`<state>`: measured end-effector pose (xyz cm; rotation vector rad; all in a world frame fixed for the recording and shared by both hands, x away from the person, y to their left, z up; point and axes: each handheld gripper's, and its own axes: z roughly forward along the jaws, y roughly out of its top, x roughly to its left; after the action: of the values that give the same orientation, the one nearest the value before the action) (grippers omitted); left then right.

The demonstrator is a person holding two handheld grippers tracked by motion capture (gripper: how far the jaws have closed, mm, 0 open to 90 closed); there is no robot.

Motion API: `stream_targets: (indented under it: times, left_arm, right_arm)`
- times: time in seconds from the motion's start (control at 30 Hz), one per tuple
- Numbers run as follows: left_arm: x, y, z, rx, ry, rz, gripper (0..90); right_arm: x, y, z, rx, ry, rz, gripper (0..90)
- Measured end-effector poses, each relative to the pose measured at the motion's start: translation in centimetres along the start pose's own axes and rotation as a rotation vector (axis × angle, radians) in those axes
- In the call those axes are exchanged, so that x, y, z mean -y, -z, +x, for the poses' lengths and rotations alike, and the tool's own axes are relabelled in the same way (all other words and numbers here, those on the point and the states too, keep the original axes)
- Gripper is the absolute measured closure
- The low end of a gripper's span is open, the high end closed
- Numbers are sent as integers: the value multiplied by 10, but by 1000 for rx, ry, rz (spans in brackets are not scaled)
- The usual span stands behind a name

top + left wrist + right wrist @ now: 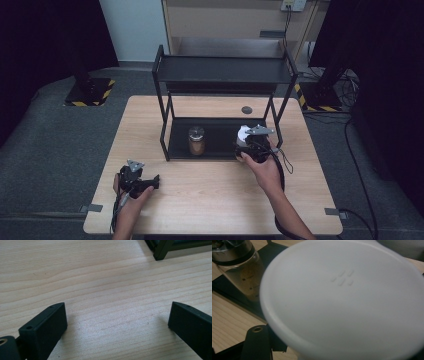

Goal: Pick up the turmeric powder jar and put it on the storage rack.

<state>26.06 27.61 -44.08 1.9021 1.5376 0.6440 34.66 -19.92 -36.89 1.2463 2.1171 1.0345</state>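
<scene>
A black two-tier rack stands at the back of the wooden table. On its lower shelf stands a glass jar with a metal lid and brown contents. My right gripper is at the shelf's right end, shut on a white round cup. In the right gripper view the cup's underside is very close, the jar is at upper left, and one black finger shows below. My left gripper rests low at the table's front left, open and empty.
A small dark disc sits in the tabletop behind the rack. A rack foot lies ahead of the left gripper. Striped stand bases and cables are on the floor around the table.
</scene>
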Motion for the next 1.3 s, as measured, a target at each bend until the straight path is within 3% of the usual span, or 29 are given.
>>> stream_targets:
  times: [0.47, 0.83, 1.3]
  left_arm:
    - [0, 0, 0, 1, -1, 0, 6]
    - [0, 0, 0, 3, -3, 0, 6]
    - [1, 1, 0, 4, -3, -1, 7]
  right_arm:
    - [-12, -23, -1, 8, 1, 10, 317]
    - [-11, -41, -3, 13, -21, 15, 317]
    - [2, -40, 1, 25, -19, -26, 312]
